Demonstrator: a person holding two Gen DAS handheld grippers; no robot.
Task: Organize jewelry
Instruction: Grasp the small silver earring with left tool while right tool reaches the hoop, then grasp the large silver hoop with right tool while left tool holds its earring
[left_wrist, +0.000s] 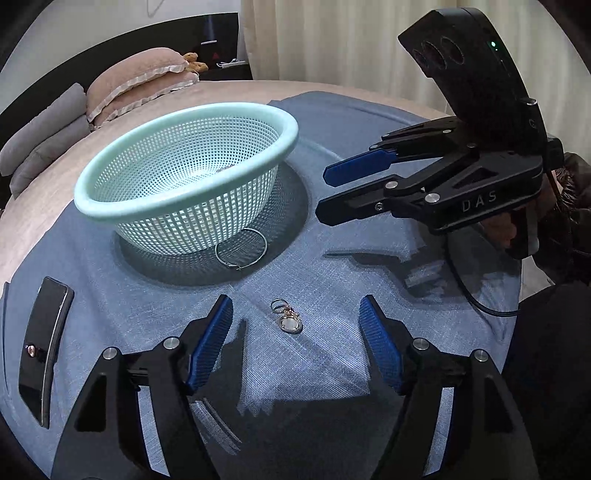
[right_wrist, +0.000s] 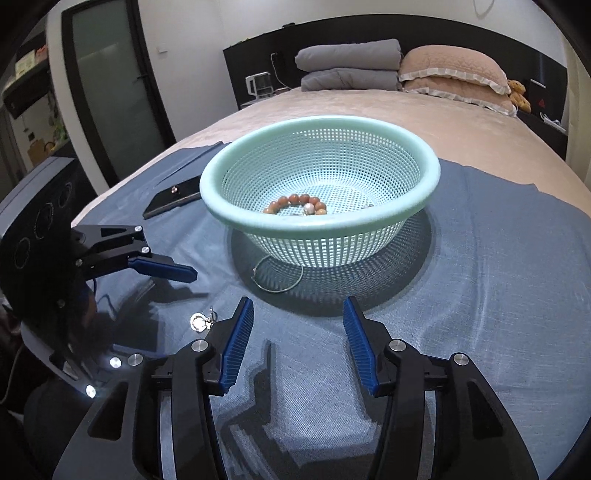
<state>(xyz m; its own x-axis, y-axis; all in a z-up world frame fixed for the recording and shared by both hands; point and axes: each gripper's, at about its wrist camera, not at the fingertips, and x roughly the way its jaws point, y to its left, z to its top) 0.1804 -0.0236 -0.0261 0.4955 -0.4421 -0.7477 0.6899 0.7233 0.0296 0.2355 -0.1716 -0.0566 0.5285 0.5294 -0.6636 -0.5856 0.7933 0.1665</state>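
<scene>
Lying lengthwise toward the basket, the keyring sits between open left jaws; right jaws open.

The basket sits mid-cloth on the bed, a bead bracelet inside it. A wire hoop touches its near side; a small pendant lies nearer the cloth's front edge (phone toward the left edge).

Bed under blue cloth bearing basket, jewelry.
</scene>
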